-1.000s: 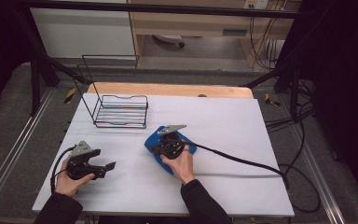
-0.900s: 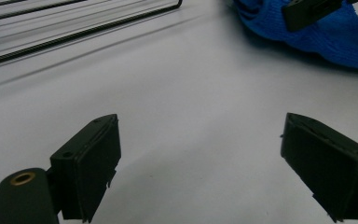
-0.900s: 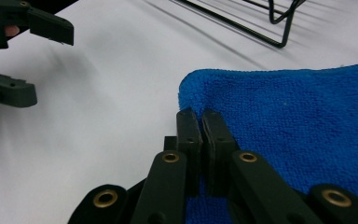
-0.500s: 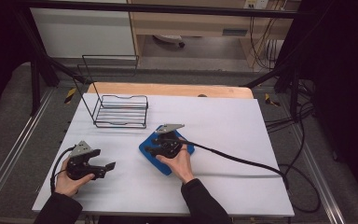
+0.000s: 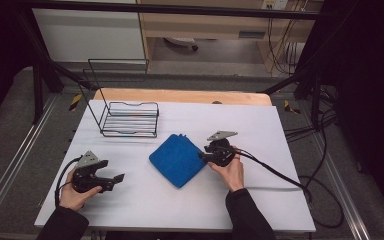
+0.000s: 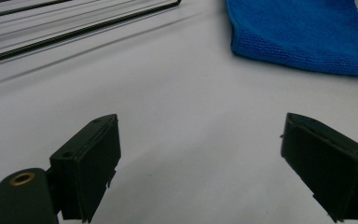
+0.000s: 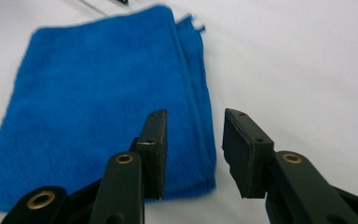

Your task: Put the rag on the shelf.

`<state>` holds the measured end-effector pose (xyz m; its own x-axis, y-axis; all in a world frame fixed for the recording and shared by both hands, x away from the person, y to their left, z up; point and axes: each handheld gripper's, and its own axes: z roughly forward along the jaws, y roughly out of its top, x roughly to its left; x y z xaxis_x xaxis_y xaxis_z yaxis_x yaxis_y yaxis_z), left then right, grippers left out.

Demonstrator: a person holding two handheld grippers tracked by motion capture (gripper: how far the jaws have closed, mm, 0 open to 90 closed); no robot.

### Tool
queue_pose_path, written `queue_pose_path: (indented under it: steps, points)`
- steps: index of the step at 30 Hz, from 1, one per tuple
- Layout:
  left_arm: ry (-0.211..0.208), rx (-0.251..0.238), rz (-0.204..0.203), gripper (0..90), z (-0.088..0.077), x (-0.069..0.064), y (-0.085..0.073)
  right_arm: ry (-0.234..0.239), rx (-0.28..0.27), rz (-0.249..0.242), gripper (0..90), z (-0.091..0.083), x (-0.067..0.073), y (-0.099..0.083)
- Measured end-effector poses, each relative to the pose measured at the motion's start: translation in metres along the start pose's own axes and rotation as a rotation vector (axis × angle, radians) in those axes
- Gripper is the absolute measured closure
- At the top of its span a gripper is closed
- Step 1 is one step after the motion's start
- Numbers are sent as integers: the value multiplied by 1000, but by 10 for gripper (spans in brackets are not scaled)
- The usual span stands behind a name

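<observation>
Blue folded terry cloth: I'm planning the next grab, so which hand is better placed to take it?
Probably the right. The right gripper sits at the blue folded terry cloth's edge, jaws partly open and just narrowing, nothing between them. The left gripper rests farther off, open.

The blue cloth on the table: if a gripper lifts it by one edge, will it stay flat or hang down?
The blue cloth would probably hang limp: it looks like soft, fuzzy fabric folded in layers. The layers may fall open, since nothing seems to bind them. It is likely light and unlikely to slip from the jaws.

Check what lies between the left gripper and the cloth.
Bare white table; high view shows nothing between the left gripper and the blue cloth.
</observation>
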<state>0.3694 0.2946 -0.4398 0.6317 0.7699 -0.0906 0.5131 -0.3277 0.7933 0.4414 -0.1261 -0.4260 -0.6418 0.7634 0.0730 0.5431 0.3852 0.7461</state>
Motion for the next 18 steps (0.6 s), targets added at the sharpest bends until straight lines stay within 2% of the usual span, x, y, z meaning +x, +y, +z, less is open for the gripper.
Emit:
queue_pose_path:
  steps: [5,10,14,18]
  points:
    - [-1,-1,-1,119,0,0,0,13,45,19,591,6,-7,-14]
    - [0,-2,-2,121,0,0,0,17,53,25,601,10,-7,-17]
    - [2,-5,-8,128,0,-1,1,27,63,36,645,13,-6,-19]
    - [8,-5,-16,150,2,-3,8,42,64,55,676,13,-6,-20]
